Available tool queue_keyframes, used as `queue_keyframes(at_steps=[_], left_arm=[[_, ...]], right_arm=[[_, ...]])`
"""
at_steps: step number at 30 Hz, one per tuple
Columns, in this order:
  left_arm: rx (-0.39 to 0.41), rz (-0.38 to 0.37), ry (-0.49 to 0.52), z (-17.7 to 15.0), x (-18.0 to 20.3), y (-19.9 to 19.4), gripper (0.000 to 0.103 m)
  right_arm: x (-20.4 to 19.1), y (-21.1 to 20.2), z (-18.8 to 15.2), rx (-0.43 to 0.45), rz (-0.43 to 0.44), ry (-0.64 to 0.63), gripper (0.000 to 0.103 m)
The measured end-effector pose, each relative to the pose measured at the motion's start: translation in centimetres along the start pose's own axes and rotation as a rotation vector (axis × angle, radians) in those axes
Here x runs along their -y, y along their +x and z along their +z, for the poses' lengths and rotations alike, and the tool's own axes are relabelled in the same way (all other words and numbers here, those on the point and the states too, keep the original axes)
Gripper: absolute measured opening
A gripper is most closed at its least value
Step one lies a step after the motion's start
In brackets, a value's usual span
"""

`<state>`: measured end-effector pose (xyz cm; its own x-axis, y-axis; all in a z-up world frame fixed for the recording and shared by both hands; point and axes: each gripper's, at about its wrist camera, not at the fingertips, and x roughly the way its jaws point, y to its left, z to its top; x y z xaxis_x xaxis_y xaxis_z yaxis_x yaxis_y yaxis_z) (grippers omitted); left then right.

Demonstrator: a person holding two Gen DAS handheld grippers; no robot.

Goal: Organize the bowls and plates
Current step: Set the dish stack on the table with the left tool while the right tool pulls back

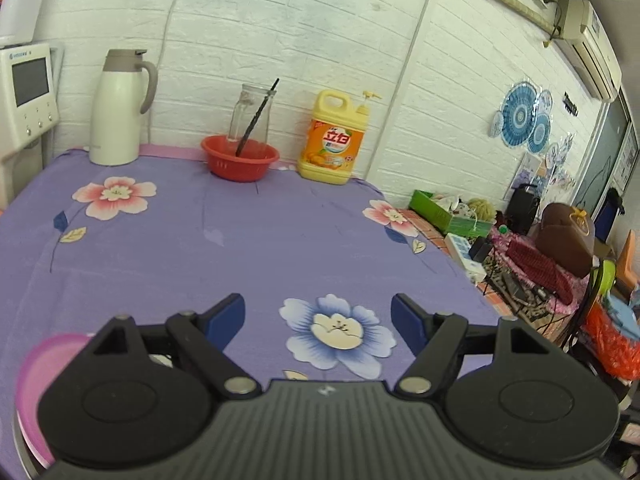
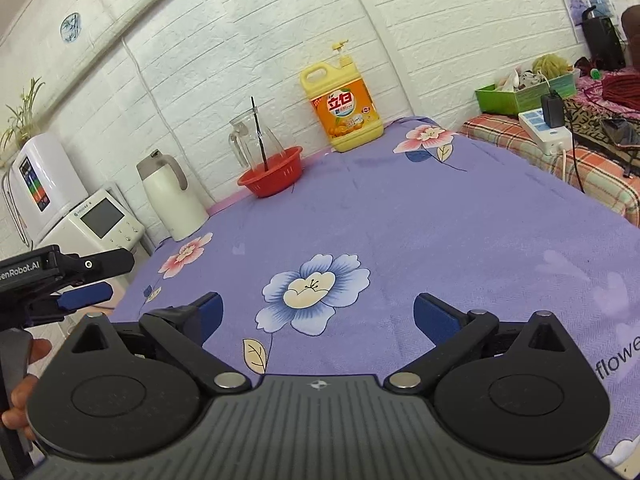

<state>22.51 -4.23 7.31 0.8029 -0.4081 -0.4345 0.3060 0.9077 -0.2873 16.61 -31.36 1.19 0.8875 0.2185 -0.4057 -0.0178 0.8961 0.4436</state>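
Observation:
A pink plate (image 1: 38, 376) lies at the near left of the purple flowered tablecloth (image 1: 240, 240), mostly hidden under my left gripper's body. My left gripper (image 1: 318, 316) stands open over a blue flower print, nothing between its blue pads. My right gripper (image 2: 318, 316) is open too, above the cloth (image 2: 400, 220) with nothing in its jaws. The left gripper's finger (image 2: 86, 295) shows at the left edge of the right wrist view, held by a hand (image 2: 20, 400). A red bowl (image 1: 239, 157) with a glass jug in it sits at the back by the wall.
A white thermos (image 1: 120, 108) and a yellow detergent bottle (image 1: 334, 138) stand along the back wall. White appliances (image 2: 72, 208) stand left of the table. To the right is a cluttered surface with a green box (image 1: 448, 212) and a power strip (image 2: 548, 128).

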Motion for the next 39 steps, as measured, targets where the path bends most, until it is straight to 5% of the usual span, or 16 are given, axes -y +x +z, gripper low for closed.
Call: queue_keyframes(at_steps=[17,27,39], left_arm=[[0.235,0.226,-0.091,-5.2,-2.3,-10.3,0.074],[0.202,0.314,-0.051,-12.8,-1.3,-12.5,0.075],[0.147,0.375,-0.001,-16.1,-0.5,-13.8,0.075]], right_arm=[[-4.4,-0.8,-4.2,-0.046,0.106,-0.089,0.103],[-7.7,-3.7,-9.3,-0.05,0.061,-0.24,0.103],[-9.9,-7.4,-11.4,0.016,0.021,-0.337,0.103]])
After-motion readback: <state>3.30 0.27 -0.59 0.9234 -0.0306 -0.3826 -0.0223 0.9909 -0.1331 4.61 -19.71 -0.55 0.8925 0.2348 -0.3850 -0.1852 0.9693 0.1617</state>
